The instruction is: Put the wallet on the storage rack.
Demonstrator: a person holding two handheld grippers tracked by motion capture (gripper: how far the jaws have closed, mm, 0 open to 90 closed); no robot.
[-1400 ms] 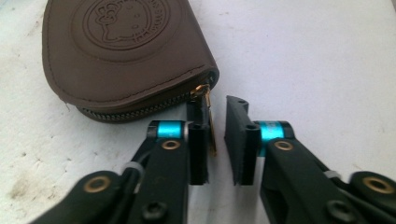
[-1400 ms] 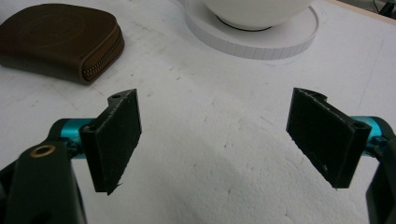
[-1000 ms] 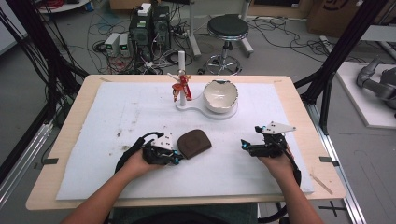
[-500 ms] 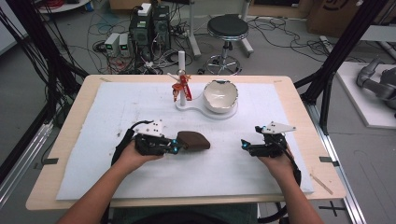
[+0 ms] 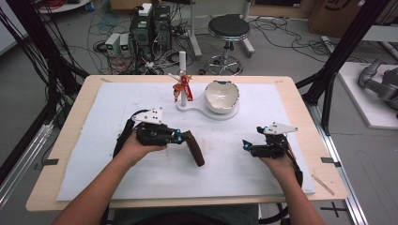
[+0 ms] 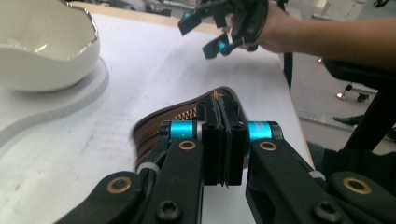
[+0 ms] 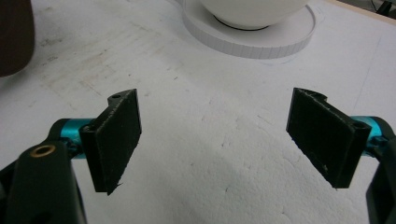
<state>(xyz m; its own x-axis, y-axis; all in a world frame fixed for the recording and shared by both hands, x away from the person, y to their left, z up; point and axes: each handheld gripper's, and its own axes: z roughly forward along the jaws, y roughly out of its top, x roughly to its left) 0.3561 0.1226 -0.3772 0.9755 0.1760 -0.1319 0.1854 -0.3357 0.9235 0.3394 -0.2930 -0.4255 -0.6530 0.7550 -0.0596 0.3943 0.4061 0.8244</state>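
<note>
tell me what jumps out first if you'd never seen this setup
The left gripper at mid-table, its jaws clamped on the edge of a brown zippered pouch tipped up off the white mat. To its right the right gripper rests with its jaws wide open, holding nothing. Behind them sits a white bowl on a white base.

Black claws (image 5: 184,137), cyan joints, brass screws, grey plates.

A white bowl (image 5: 221,96) sits on a white base (image 5: 195,106) at the far side of the bench (image 5: 70,140); a red figurine (image 5: 182,87) stands just beside it.
</note>
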